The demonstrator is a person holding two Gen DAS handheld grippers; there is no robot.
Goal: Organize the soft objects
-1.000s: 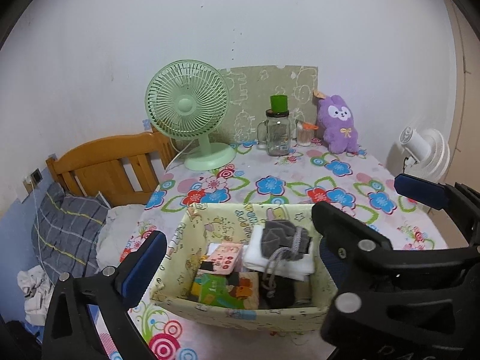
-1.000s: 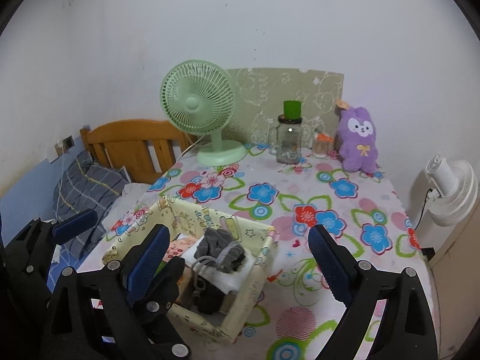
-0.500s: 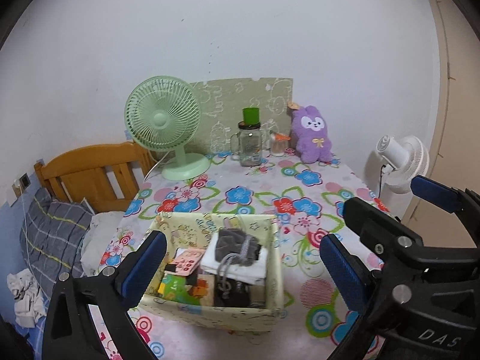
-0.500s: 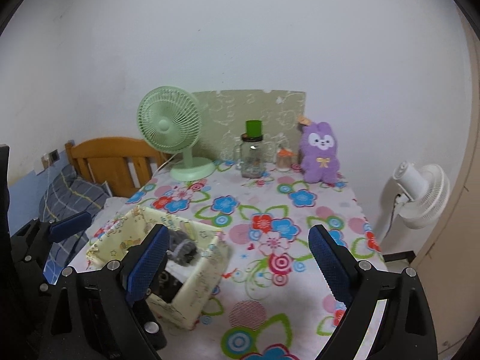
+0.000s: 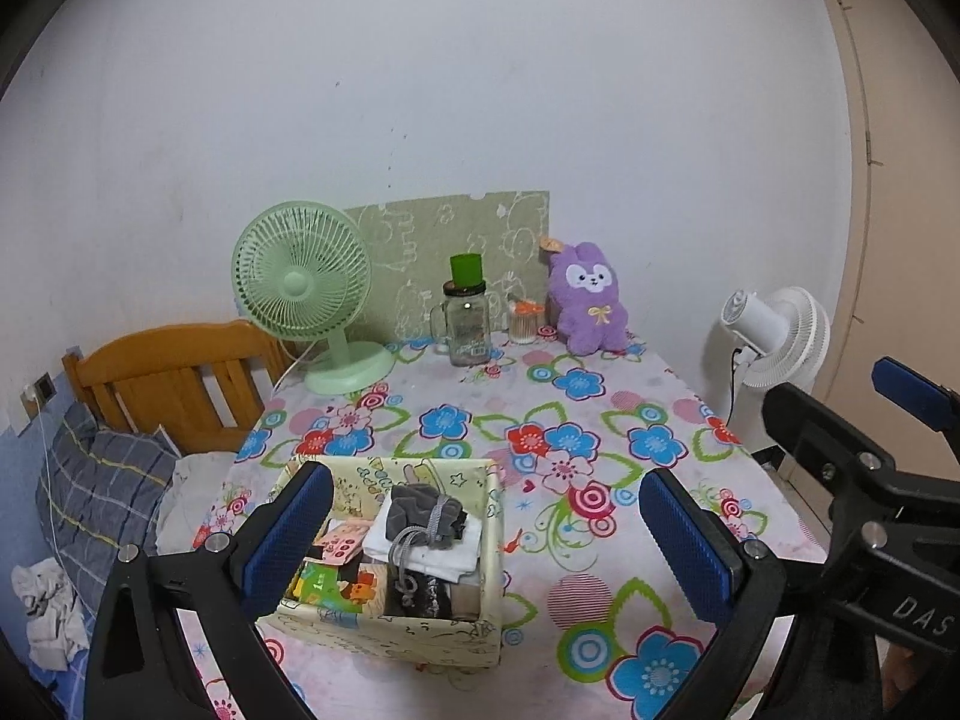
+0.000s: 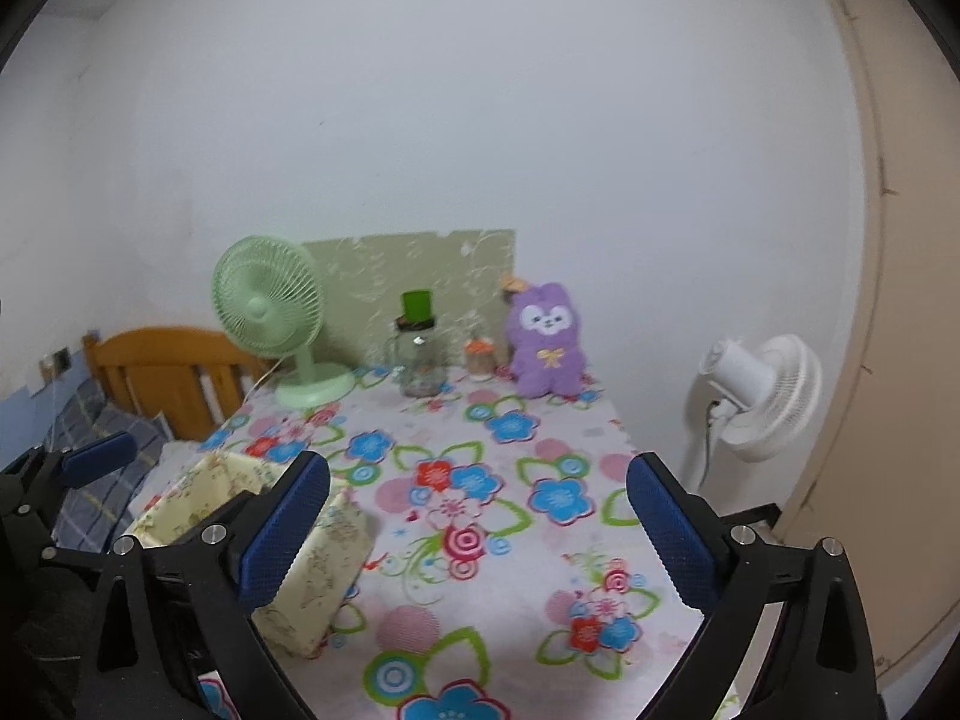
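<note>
Left wrist view: the left gripper [image 5: 486,534] is held wide open and empty above the storage box [image 5: 384,624]; the right gripper [image 6: 477,531] is opening, nothing between its jaws.

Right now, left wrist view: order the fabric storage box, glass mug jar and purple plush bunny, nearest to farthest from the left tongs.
1. Pale yellow printed fabric storage box: between the open left tongs, near table edge.
2. Clear glass mug jar with green cap: far end, centre.
3. Purple plush bunny: far end by the wall, right; only slightly farther than the jar.
</note>
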